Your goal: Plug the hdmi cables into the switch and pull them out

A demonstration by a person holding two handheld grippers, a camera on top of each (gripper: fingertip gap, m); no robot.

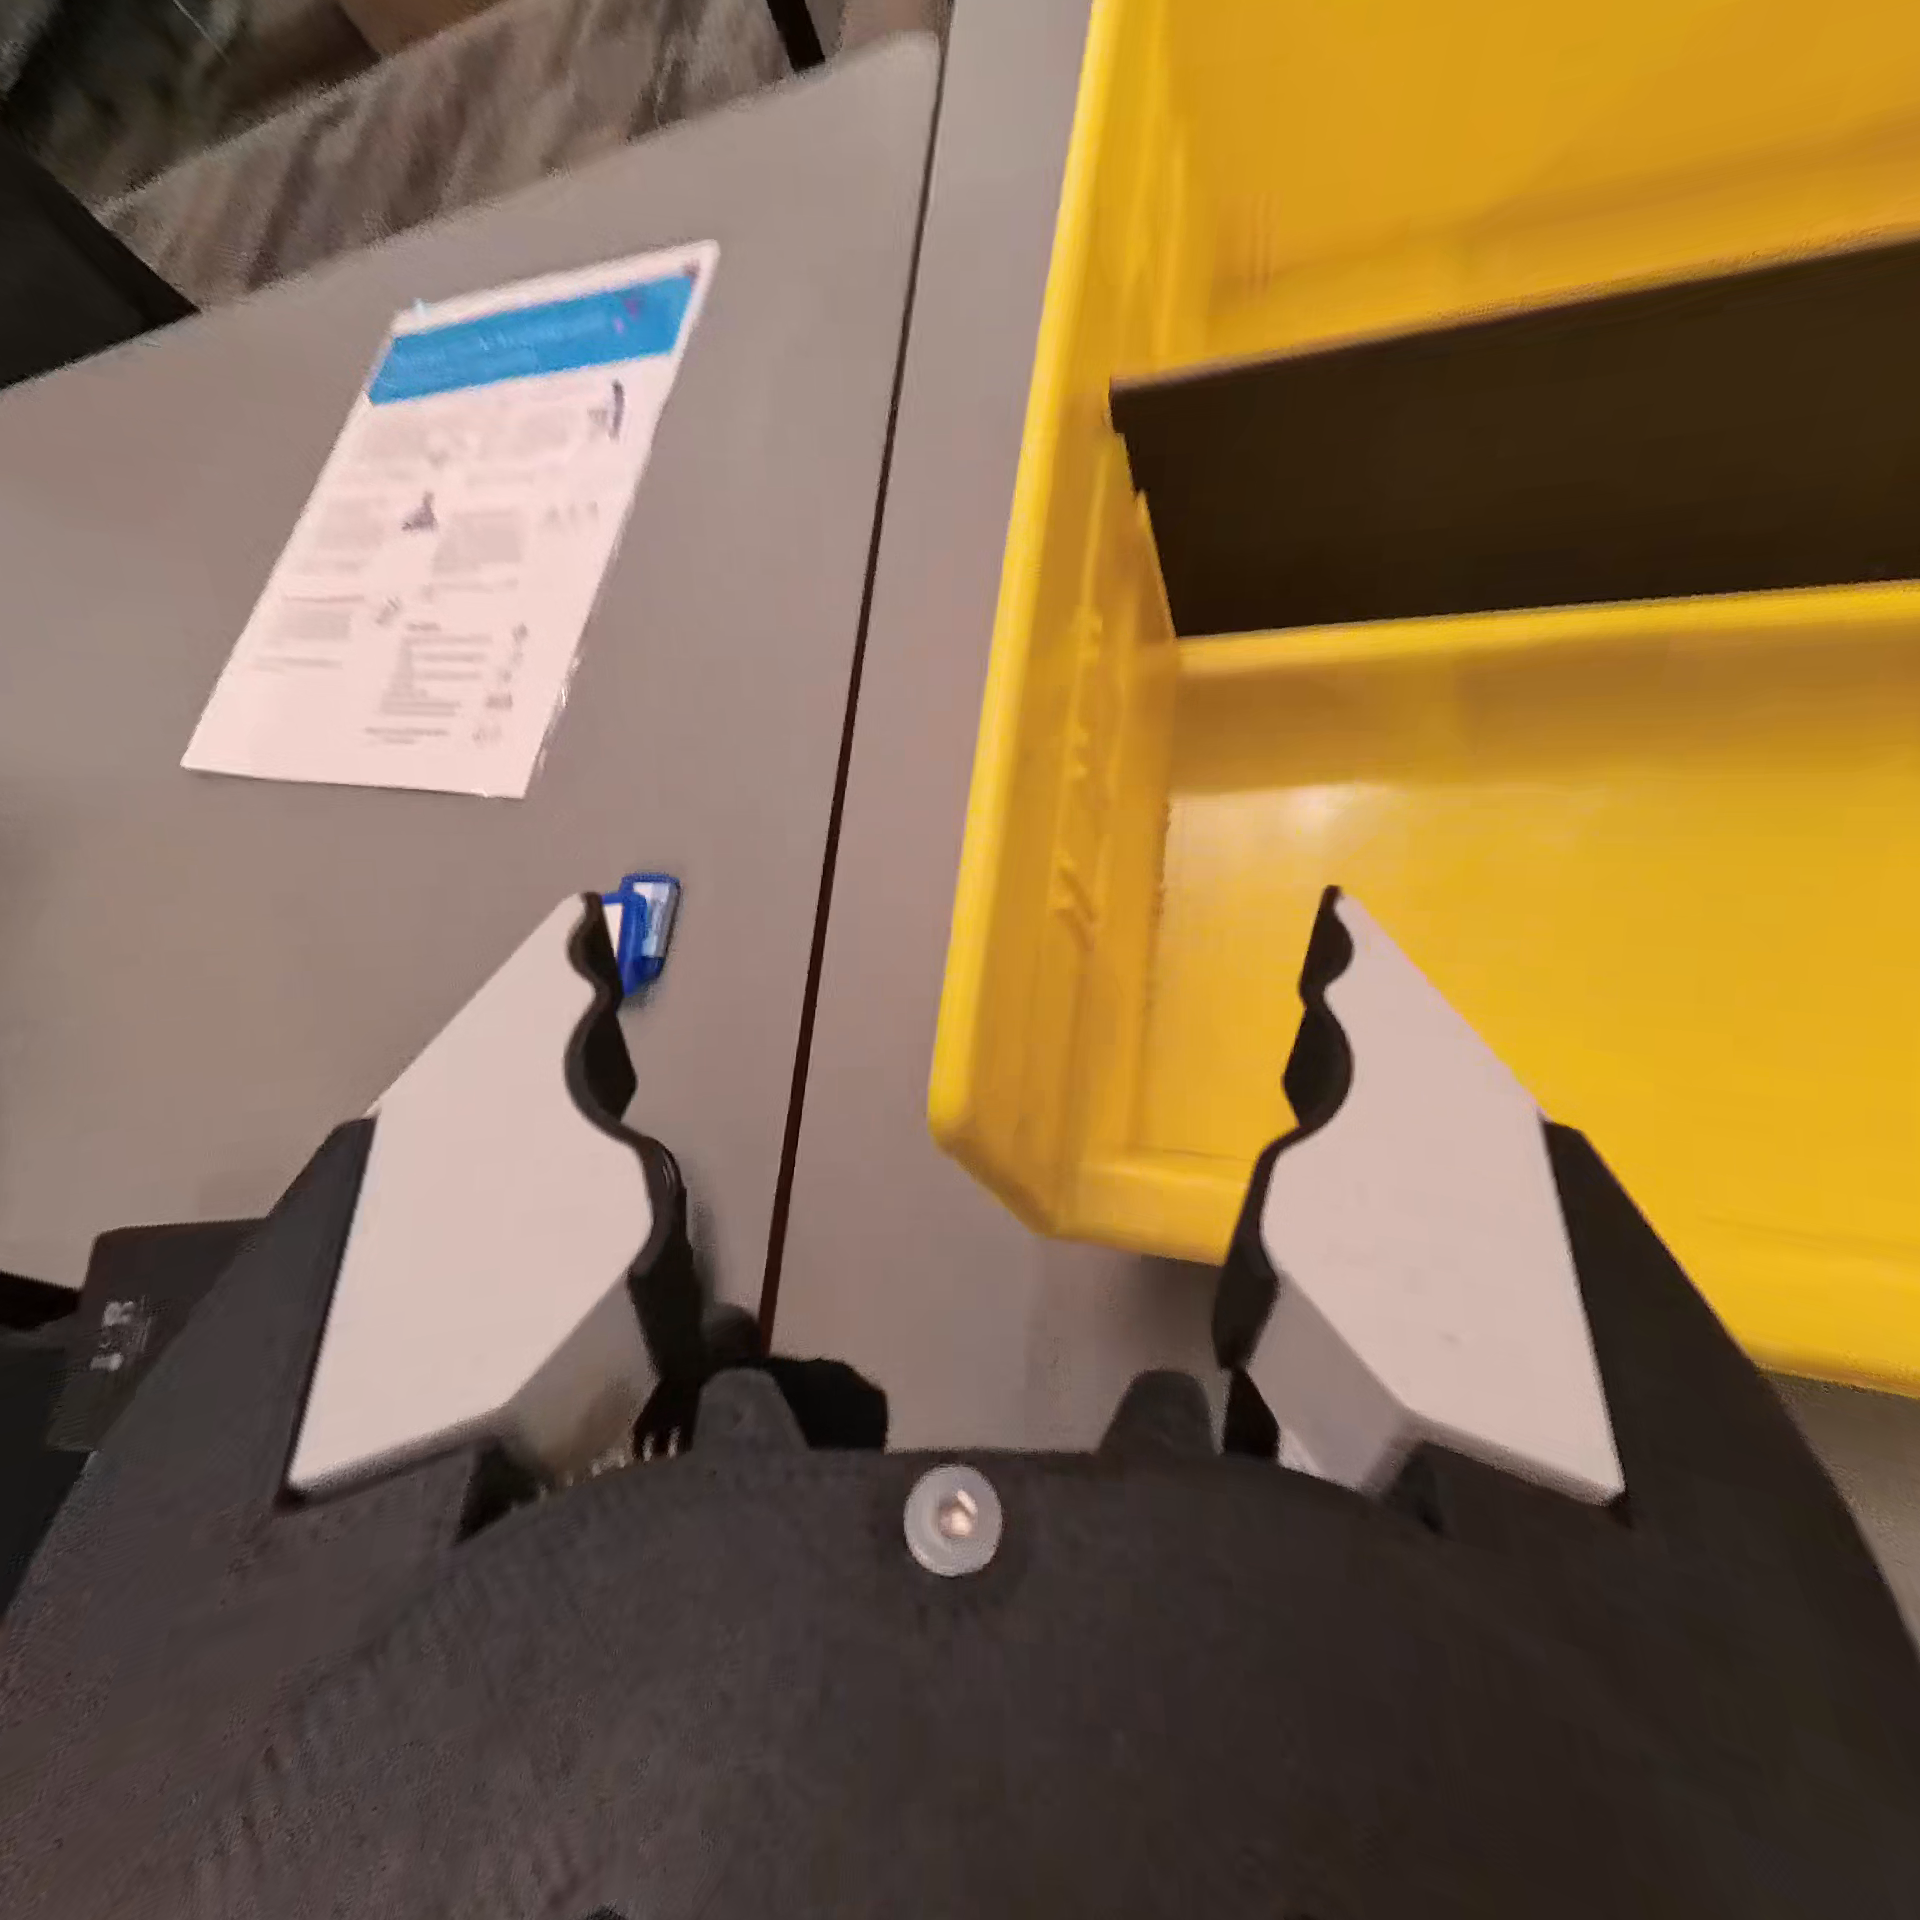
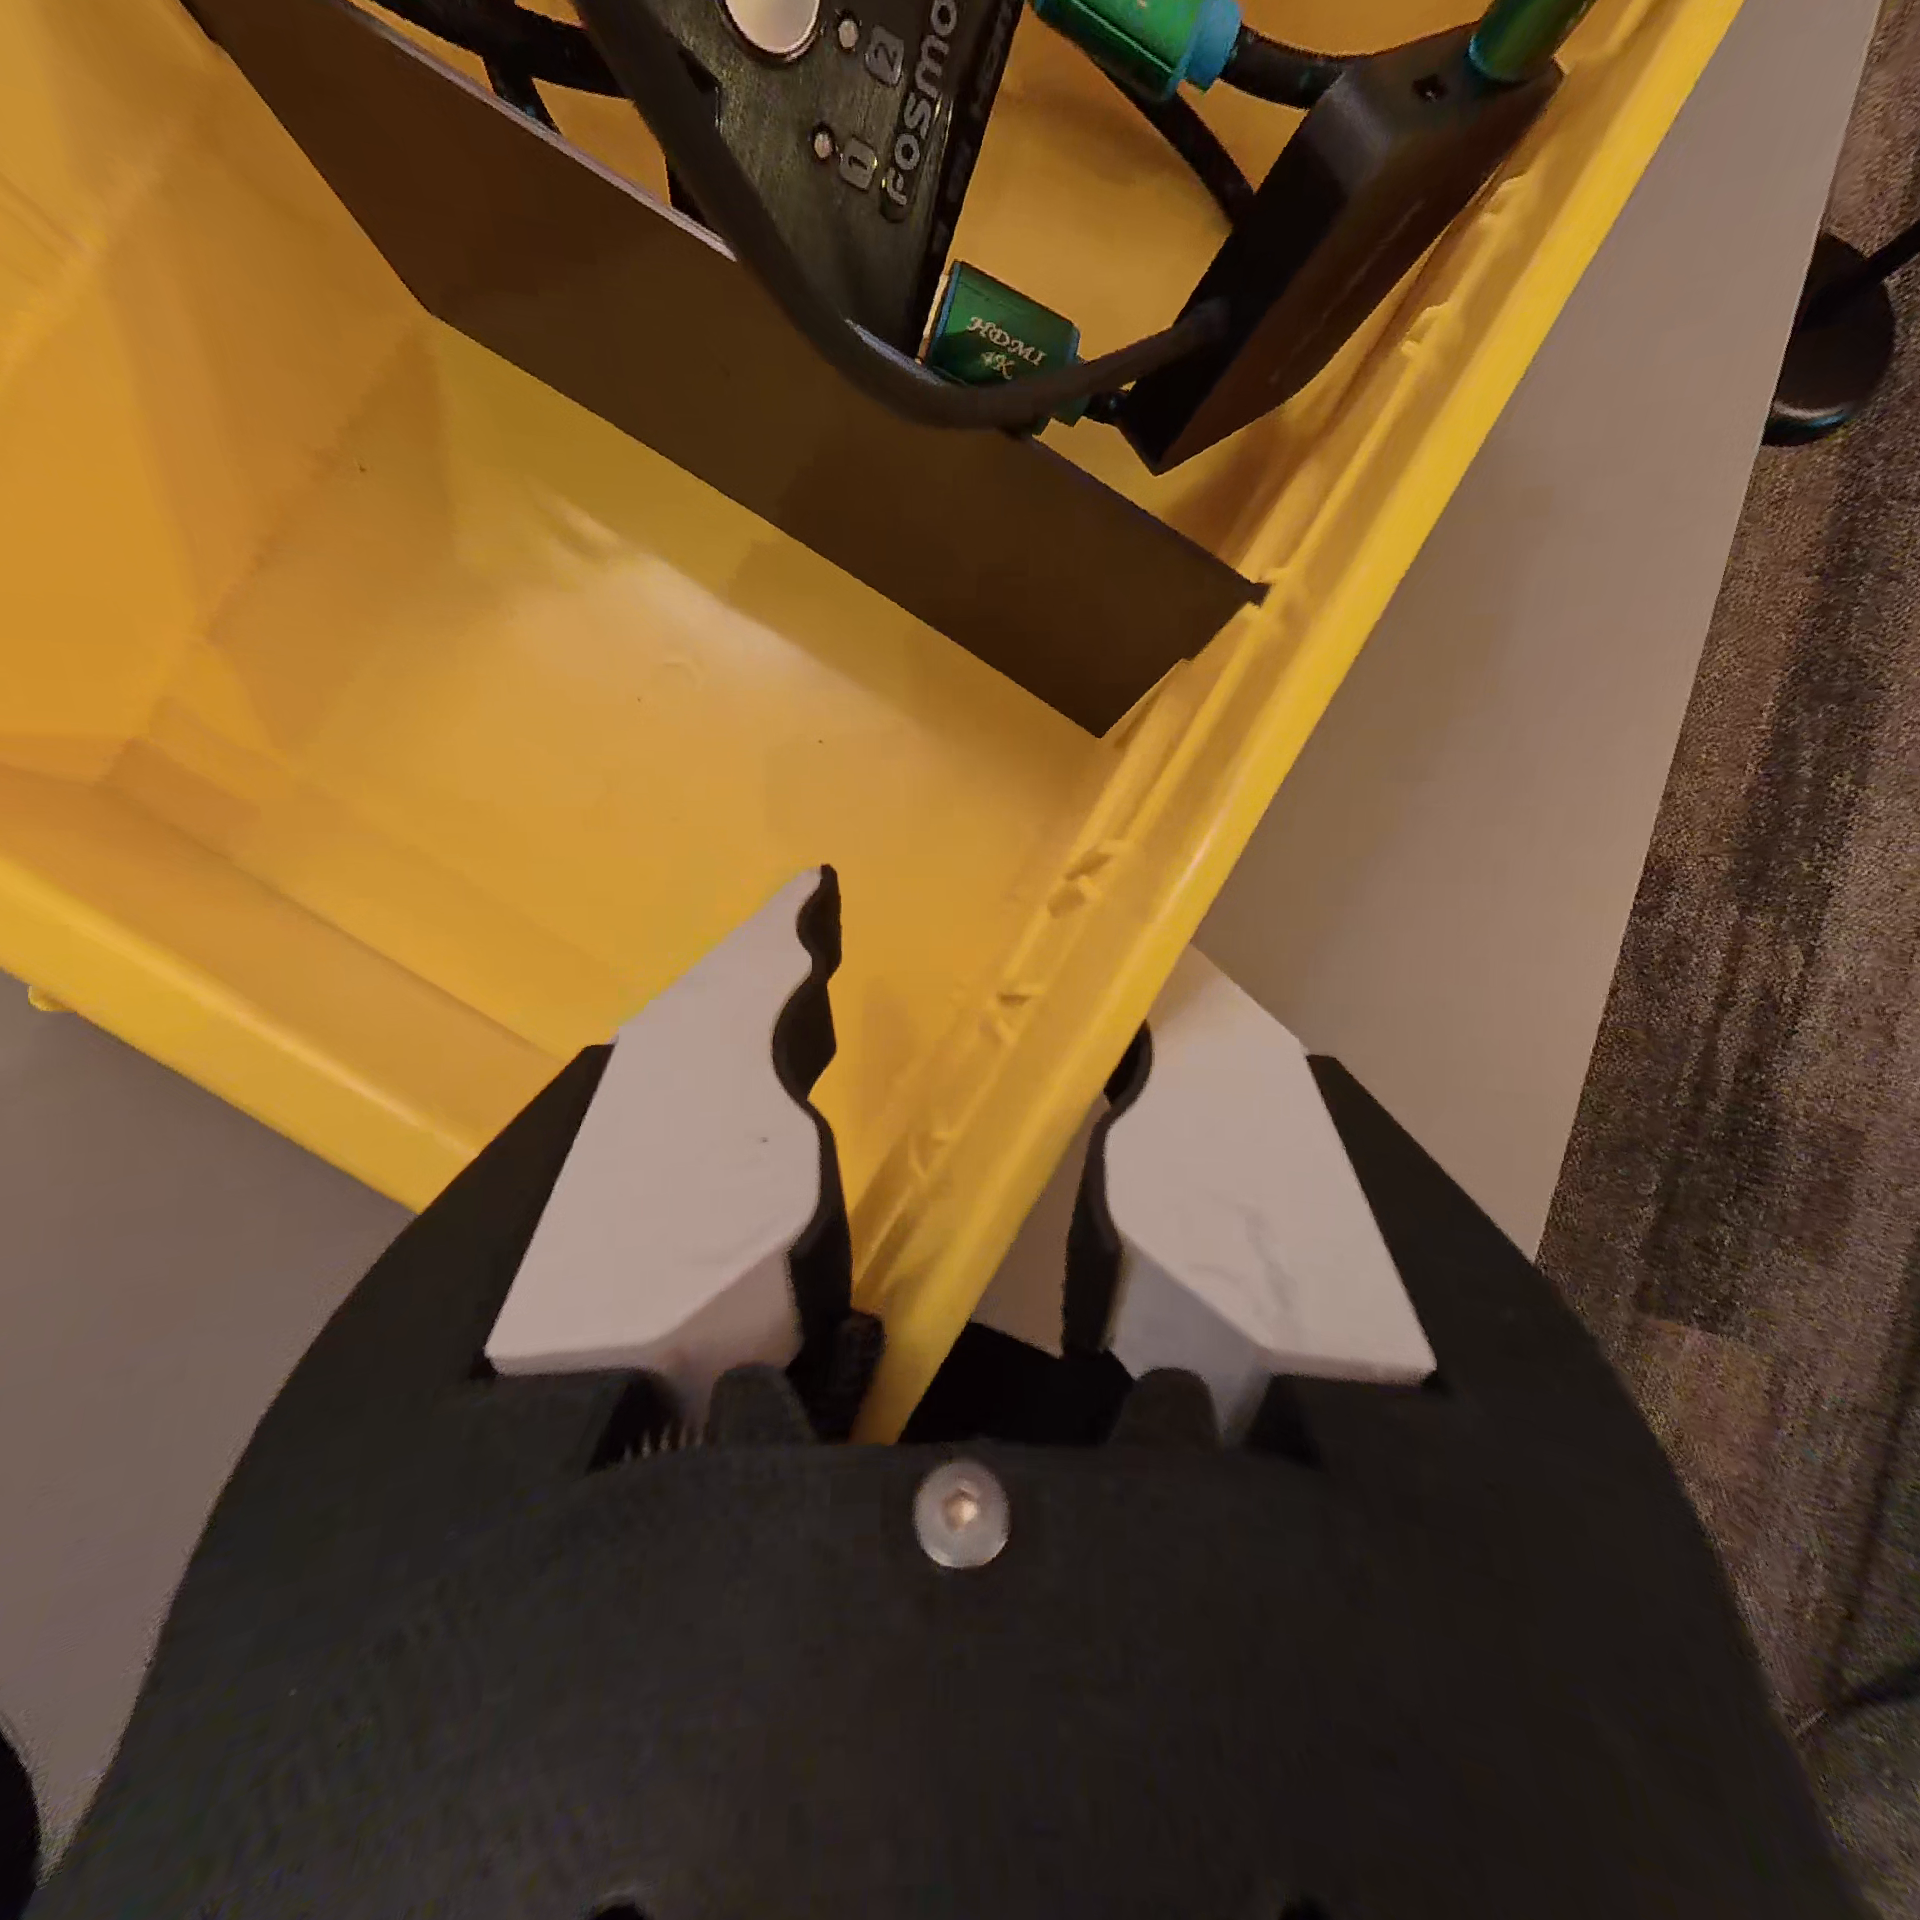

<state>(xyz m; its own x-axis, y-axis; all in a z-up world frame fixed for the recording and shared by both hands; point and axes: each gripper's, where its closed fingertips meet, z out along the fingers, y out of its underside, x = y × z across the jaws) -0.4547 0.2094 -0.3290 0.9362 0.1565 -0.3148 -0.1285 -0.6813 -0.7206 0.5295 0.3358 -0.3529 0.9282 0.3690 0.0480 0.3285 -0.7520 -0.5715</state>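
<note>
In the right wrist view a black HDMI switch (image 2: 831, 135) leans in the far compartment of a yellow bin (image 2: 520, 675), behind a black divider (image 2: 779, 436). A green HDMI plug (image 2: 997, 338) lies by the switch's lower end, and black cables (image 2: 1205, 177) run to a second black box (image 2: 1340, 239). My right gripper (image 2: 1008, 925) straddles the bin's right wall, one finger inside and one outside, closed on it. My left gripper (image 1: 966, 925) is open wide and empty above the bin's near left corner (image 1: 1039, 1143).
A printed sheet (image 1: 457, 520) lies on the grey table (image 1: 208, 935), with a small blue object (image 1: 649, 935) near my left fingertip. A dark seam (image 1: 852, 727) splits the tabletop. The table edge and carpet (image 2: 1766, 935) lie just right of the bin. The tips of one gripper are about 100 cm away from the tips of the other. The green HDMI plug (image 2: 997, 338) lies around 10 cm away from my right fingertips.
</note>
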